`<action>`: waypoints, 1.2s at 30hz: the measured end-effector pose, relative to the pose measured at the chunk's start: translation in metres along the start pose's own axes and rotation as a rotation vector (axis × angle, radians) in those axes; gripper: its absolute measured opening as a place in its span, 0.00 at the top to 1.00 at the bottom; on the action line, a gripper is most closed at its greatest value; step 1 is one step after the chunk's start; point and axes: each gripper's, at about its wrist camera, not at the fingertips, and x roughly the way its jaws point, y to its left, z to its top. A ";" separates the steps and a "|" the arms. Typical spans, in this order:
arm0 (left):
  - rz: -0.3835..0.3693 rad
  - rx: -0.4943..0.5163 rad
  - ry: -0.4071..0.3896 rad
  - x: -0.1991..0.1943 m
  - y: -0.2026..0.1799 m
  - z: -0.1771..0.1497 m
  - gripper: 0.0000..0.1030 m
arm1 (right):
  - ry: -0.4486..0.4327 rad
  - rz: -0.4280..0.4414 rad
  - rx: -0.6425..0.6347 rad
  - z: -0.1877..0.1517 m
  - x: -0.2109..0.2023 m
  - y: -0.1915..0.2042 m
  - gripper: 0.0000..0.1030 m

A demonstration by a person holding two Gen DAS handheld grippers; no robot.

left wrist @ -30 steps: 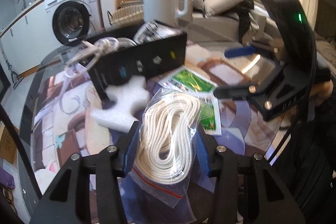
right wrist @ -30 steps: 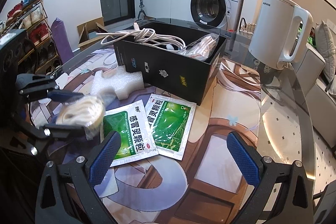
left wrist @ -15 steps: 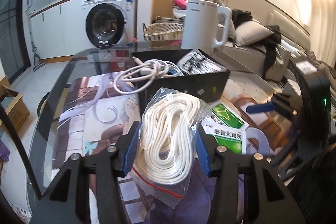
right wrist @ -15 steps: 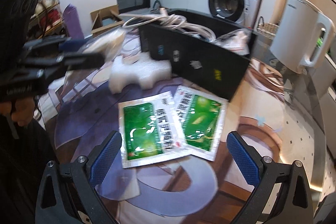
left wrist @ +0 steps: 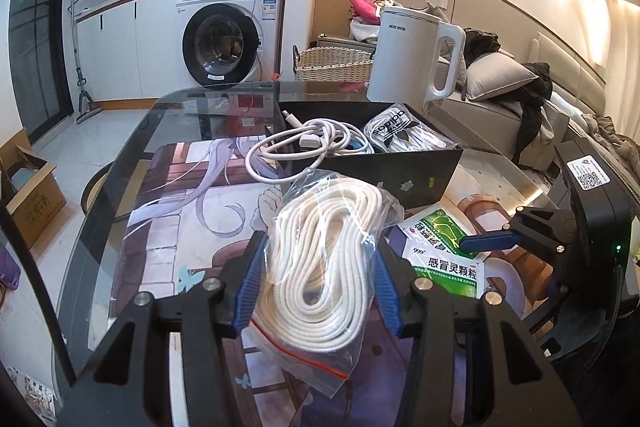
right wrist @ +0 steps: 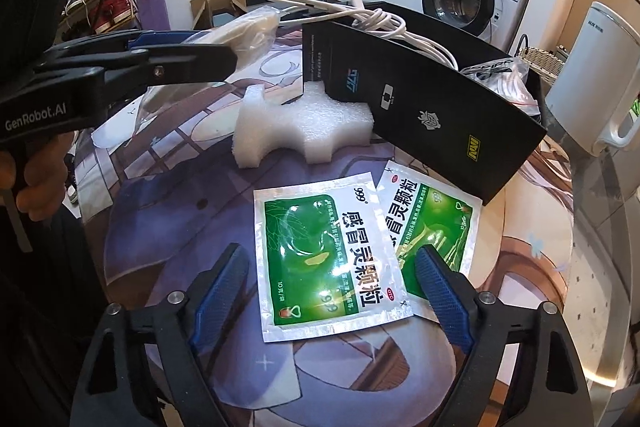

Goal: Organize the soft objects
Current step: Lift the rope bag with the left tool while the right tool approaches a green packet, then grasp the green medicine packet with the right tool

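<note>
My left gripper (left wrist: 318, 283) is shut on a clear zip bag of white rope (left wrist: 324, 259) and holds it above the mat, short of the black box (left wrist: 400, 171). The box holds a white cable (left wrist: 304, 147) and a bagged pair of laces (left wrist: 404, 135). In the right wrist view the left gripper (right wrist: 224, 51) carries the bag (right wrist: 248, 23) left of the box (right wrist: 420, 115). My right gripper (right wrist: 332, 291) is open, low over two green medicine sachets (right wrist: 324, 255) lying flat on the mat. A white foam block (right wrist: 300, 127) lies against the box front.
A white kettle (left wrist: 412, 59) stands behind the box on the glass table (left wrist: 120, 167). A printed mat (right wrist: 160, 227) covers the table's middle. The right gripper (left wrist: 520, 239) shows at the right of the left wrist view. A wicker basket and a washing machine stand beyond the table.
My left gripper has lifted the rope bag and swung toward the open top of the box. My right gripper has dropped closer over the green sachets, still open.
</note>
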 end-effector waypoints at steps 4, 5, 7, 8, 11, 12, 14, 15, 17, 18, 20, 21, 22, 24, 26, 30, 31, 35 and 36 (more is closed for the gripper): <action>0.001 0.001 0.000 0.000 0.000 0.000 0.52 | 0.003 0.007 0.004 0.001 0.000 -0.002 0.16; 0.002 0.000 -0.001 0.000 0.000 0.000 0.52 | 0.005 0.007 0.005 0.001 0.000 0.000 0.16; 0.006 -0.001 0.001 0.001 0.001 0.000 0.52 | 0.008 0.004 0.003 0.001 0.001 -0.001 0.16; 0.009 -0.001 0.001 0.001 0.001 -0.001 0.52 | 0.008 0.001 0.002 0.001 0.001 0.000 0.16; 0.009 0.000 0.001 0.001 0.001 -0.001 0.52 | 0.001 -0.003 0.002 -0.001 0.000 0.002 0.18; 0.010 0.001 0.001 0.001 0.001 -0.001 0.52 | -0.001 -0.004 -0.004 -0.002 -0.001 0.003 0.20; 0.011 0.001 0.002 0.002 0.001 -0.001 0.52 | -0.008 0.005 -0.022 -0.003 -0.004 0.007 0.31; 0.011 0.000 0.002 0.002 0.001 -0.001 0.52 | -0.012 0.005 -0.036 -0.004 -0.005 0.011 0.32; 0.014 -0.001 0.003 0.002 0.001 -0.001 0.52 | -0.019 0.007 -0.044 -0.005 -0.007 0.013 0.36; 0.015 -0.002 0.002 0.002 0.001 -0.001 0.52 | -0.022 0.011 -0.049 -0.006 -0.008 0.014 0.37; 0.016 -0.002 0.002 0.002 0.001 -0.001 0.52 | -0.028 0.017 -0.056 -0.007 -0.009 0.015 0.42; 0.017 -0.002 0.001 0.002 0.001 -0.001 0.52 | -0.031 0.017 -0.061 -0.008 -0.010 0.016 0.43; 0.017 -0.002 0.002 0.002 0.001 -0.001 0.52 | -0.036 0.016 -0.067 -0.008 -0.011 0.017 0.49; 0.019 -0.001 0.003 0.002 0.000 -0.001 0.52 | -0.038 0.022 -0.078 -0.009 -0.012 0.019 0.51; 0.020 -0.001 0.002 0.002 0.000 -0.001 0.52 | -0.041 0.026 -0.077 -0.010 -0.013 0.019 0.52; 0.024 -0.004 0.000 0.003 -0.001 0.001 0.52 | -0.044 0.036 -0.074 -0.010 -0.014 0.018 0.55; 0.024 -0.004 0.000 0.003 -0.001 0.001 0.52 | -0.046 0.040 -0.074 -0.010 -0.014 0.018 0.56; 0.024 -0.001 -0.004 0.002 -0.002 0.001 0.52 | -0.076 0.072 -0.071 -0.011 -0.020 0.018 0.90; 0.024 -0.001 -0.004 0.002 -0.002 0.001 0.52 | -0.078 0.092 -0.071 -0.010 -0.022 0.018 0.97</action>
